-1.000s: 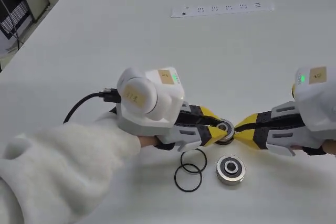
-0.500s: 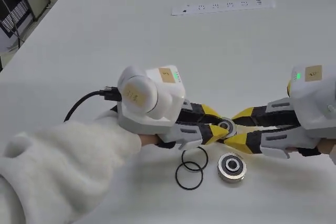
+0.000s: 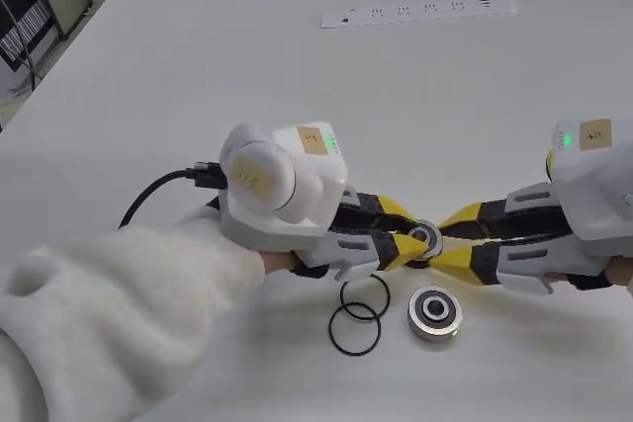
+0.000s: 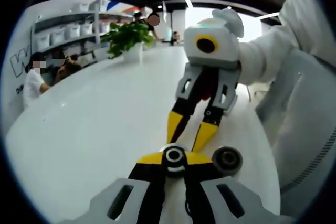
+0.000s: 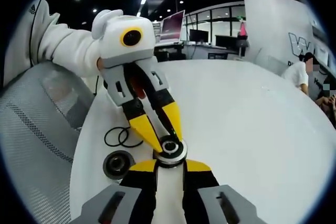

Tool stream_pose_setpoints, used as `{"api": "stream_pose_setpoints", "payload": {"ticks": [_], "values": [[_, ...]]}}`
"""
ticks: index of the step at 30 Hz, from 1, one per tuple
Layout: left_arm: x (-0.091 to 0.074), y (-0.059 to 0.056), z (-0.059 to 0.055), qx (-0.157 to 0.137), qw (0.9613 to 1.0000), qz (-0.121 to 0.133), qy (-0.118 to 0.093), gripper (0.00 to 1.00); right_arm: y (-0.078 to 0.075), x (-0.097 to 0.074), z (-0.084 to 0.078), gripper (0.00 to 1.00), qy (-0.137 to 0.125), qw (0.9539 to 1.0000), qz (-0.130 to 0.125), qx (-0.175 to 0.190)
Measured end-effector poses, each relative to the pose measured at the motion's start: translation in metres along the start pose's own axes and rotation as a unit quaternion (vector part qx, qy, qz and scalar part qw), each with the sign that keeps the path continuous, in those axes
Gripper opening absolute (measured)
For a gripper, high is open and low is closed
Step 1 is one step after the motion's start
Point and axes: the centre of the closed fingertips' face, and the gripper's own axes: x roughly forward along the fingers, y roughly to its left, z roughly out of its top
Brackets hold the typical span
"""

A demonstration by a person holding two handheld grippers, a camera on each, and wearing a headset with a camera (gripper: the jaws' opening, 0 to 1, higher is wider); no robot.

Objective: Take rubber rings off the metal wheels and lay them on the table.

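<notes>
My left gripper (image 3: 422, 241) is shut on a small metal wheel (image 3: 426, 237) held just above the table; in the left gripper view the wheel (image 4: 174, 156) sits between my own yellow jaw tips. My right gripper (image 3: 443, 244) comes in from the right, its jaws a little apart, tips at the wheel's (image 5: 170, 150) rim. Two loose black rubber rings (image 3: 362, 313) lie overlapping on the table below the left gripper. A second metal wheel (image 3: 434, 310) lies flat beside them, also visible as the wheel (image 4: 227, 159) and the wheel (image 5: 117, 164).
A white power strip (image 3: 417, 13) lies at the far side of the white table (image 3: 297, 76). A black cable (image 3: 158, 195) trails from the left gripper. A white fleece sleeve (image 3: 109, 323) covers the near left.
The right gripper's jaws spread wider half a second ago and have now narrowed again at the wheel. The left gripper and its wheel have barely moved.
</notes>
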Motion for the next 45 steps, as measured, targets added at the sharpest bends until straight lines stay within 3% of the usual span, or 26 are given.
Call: {"api": "stream_pose_setpoints", "payload": {"ticks": [10, 22, 30, 33, 35, 38, 39, 41, 43, 45], "values": [[0.0, 0.0, 0.0, -0.001, 1.0, 0.0, 0.0, 0.13, 0.0, -0.002, -0.003, 0.07, 0.007, 1.0, 0.0, -0.002], [-0.001, -0.001, 0.0, 0.002, 1.0, 0.001, 0.001, 0.13, -0.004, -0.002, -0.006, 0.0, 0.016, 0.9997, -0.017, -0.001], [0.0, -0.001, -0.001, 0.006, 1.0, 0.005, 0.003, 0.13, -0.014, -0.006, -0.006, 0.0, 0.017, 0.9971, -0.056, 0.05], [0.0, 0.0, 0.0, 0.005, 1.0, 0.006, 0.003, 0.12, -0.016, -0.008, -0.002, 0.0, 0.012, 0.9961, -0.06, 0.064], [0.0, 0.0, 0.0, 0.004, 1.0, 0.007, 0.003, 0.12, -0.017, -0.008, -0.002, 0.0, 0.006, 0.994, -0.063, 0.09], [0.0, 0.0, -0.001, 0.005, 1.0, 0.007, 0.003, 0.12, -0.018, -0.008, 0.003, 0.0, -0.025, 0.9835, -0.054, 0.171], [0.0, 0.0, -0.001, 0.005, 1.0, 0.007, 0.004, 0.12, -0.018, -0.008, 0.004, 0.0, -0.03, 0.982, -0.052, 0.179], [0.0, 0.0, -0.001, 0.006, 0.9999, 0.007, 0.004, 0.12, -0.019, -0.009, 0.005, 0.0, -0.046, 0.9691, -0.04, 0.239], [0.0, 0.0, -0.001, 0.006, 0.9999, 0.007, 0.004, 0.12, -0.016, -0.009, 0.008, 0.0, -0.06, 0.9628, -0.027, 0.262], [0.0, 0.0, -0.001, 0.006, 0.9999, 0.008, 0.004, 0.12, -0.017, -0.008, 0.006, 0.0, -0.051, 0.9649, -0.036, 0.255]]}}
